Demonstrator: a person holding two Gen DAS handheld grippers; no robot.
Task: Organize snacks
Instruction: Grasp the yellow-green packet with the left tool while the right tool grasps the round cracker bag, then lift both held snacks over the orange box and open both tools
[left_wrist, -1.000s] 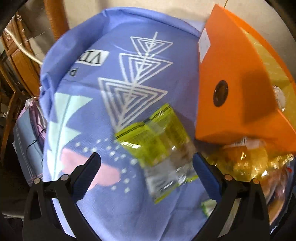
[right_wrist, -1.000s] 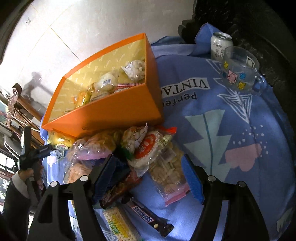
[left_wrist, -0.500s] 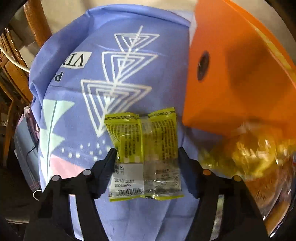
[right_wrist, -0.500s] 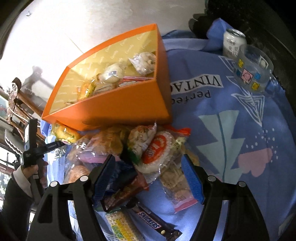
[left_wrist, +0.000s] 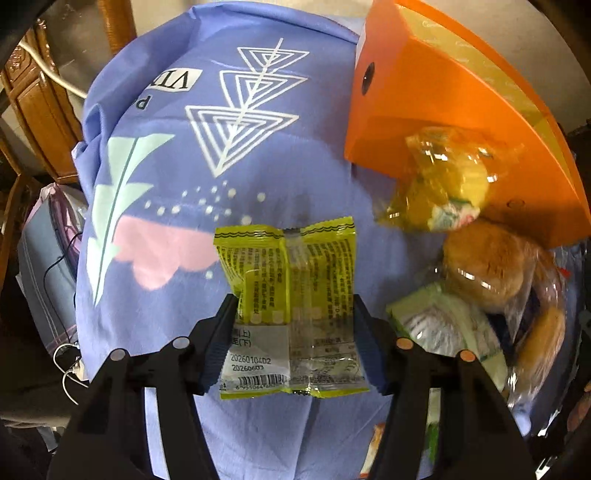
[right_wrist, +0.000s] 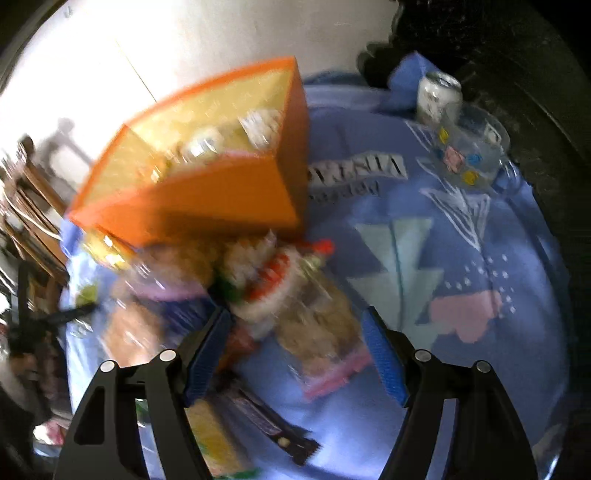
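Note:
A yellow-green snack packet (left_wrist: 291, 266) hangs just above the blue printed tablecloth (left_wrist: 166, 221), gripped at both side edges by my left gripper (left_wrist: 294, 301), whose jaws are still closing on it. The orange box (left_wrist: 443, 92) stands to the upper right, with a yellow wrapped snack (left_wrist: 443, 177) leaning on its wall. In the blurred right wrist view, my right gripper (right_wrist: 297, 314) hovers open over a pile of bagged snacks (right_wrist: 266, 280) in front of the orange box (right_wrist: 207, 199), which holds several packets. Nothing is pressed between its pads.
Brown pastry bags (left_wrist: 484, 266) and a green-white pack (left_wrist: 443, 325) lie right of the held packet. A drink can (right_wrist: 437, 96) and a glass mug (right_wrist: 469, 155) stand at the cloth's far right edge. Wooden furniture (left_wrist: 40, 103) lies beyond the table's left edge.
My left gripper's jaws closed from wide apart onto the yellow-green packet and lifted it off the cloth, toward the pink patch. The right gripper stayed open; its view swung slightly and blurred.

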